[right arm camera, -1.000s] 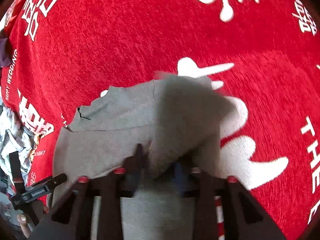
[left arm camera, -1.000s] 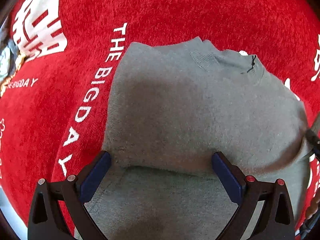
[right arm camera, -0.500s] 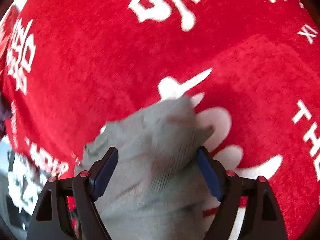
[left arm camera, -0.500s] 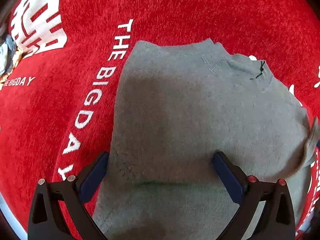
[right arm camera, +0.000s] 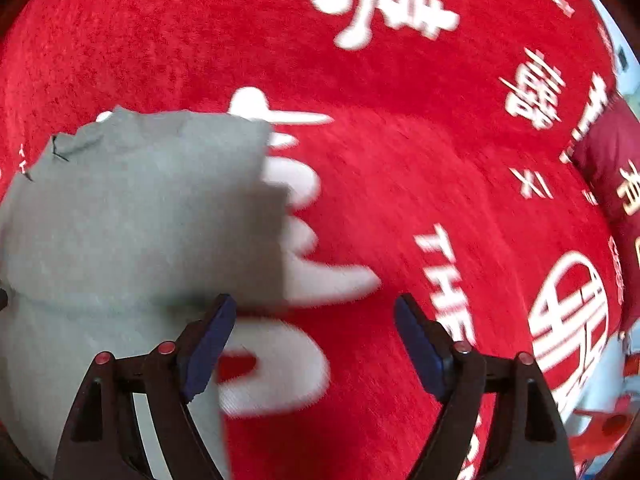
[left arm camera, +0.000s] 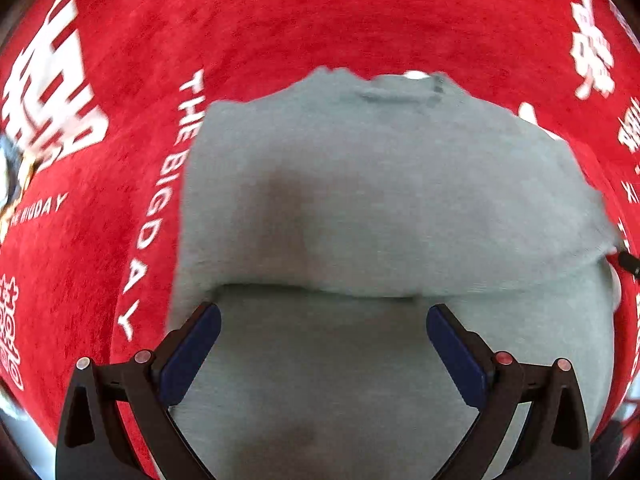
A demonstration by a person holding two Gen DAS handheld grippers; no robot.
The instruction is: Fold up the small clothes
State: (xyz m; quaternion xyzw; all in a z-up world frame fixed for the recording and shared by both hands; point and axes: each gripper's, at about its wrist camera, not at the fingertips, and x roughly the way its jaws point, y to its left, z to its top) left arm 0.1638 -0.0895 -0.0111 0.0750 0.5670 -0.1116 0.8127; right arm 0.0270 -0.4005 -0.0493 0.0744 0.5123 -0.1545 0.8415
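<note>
A small grey knitted garment (left arm camera: 380,208) lies folded on the red cloth, its collar at the far edge and a fold line running across just ahead of my left fingers. My left gripper (left arm camera: 323,330) hovers over its near part, open, with nothing pinched. In the right wrist view the same grey garment (right arm camera: 140,216) fills the left side. My right gripper (right arm camera: 315,330) stands open over the red cloth beside the garment's right edge, its left finger at that edge, nothing between the pads.
A red cloth with white lettering (left arm camera: 360,20) covers the whole surface. A dark red cushion with gold characters (right arm camera: 612,168) lies at the right edge of the right wrist view. Crumpled pale material shows at the left edge (left arm camera: 8,176) of the left wrist view.
My right gripper let go of the grey fabric, opened wide and swung right, off the garment. The left gripper stayed open and drew back a little, so the fold line shows again.
</note>
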